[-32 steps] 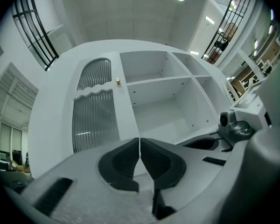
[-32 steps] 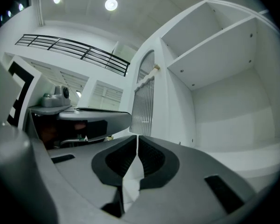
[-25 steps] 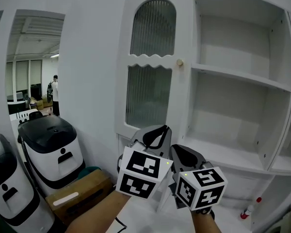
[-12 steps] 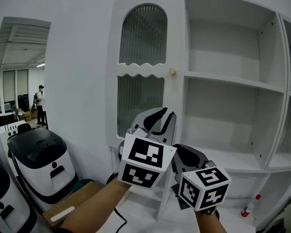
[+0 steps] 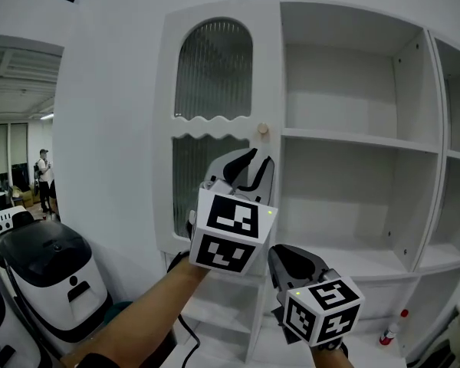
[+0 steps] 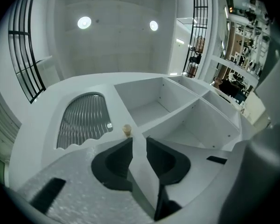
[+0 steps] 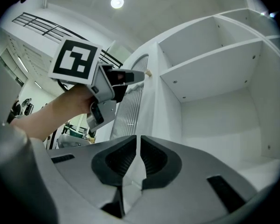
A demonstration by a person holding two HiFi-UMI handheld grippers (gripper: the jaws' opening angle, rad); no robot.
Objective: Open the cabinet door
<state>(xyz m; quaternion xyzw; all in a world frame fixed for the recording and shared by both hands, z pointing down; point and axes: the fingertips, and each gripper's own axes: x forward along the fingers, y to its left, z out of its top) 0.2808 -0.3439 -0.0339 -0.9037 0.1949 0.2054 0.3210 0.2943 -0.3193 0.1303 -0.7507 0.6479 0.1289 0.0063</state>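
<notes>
Nearest, at the lower right of the head view, the right gripper [image 5: 280, 257] is hovering clenched, its jaws pressing together with nothing between them, as its own view is showing [image 7: 138, 146]. Just above and left of it, the left gripper [image 5: 245, 167] is pointing up toward the cabinet door [image 5: 215, 129]. Its jaws have just been opening and are now standing apart and released, gripping nothing [image 6: 139, 141]. In the left gripper view the door's small round knob [image 6: 126, 129] is showing just beyond the left jaw's tip, apart from it.

The white door, with ribbed glass panels above and below a wavy rail, is filling the centre of the head view, its knob [image 5: 263, 129] sitting on its right edge. Right of it, the cabinet's bare white shelves [image 5: 353, 140] are lying exposed.

Farther off at the lower left, a white unit with a black lid [image 5: 50, 263] is standing on the floor, and a person [image 5: 44, 176] is standing in the distant room.
</notes>
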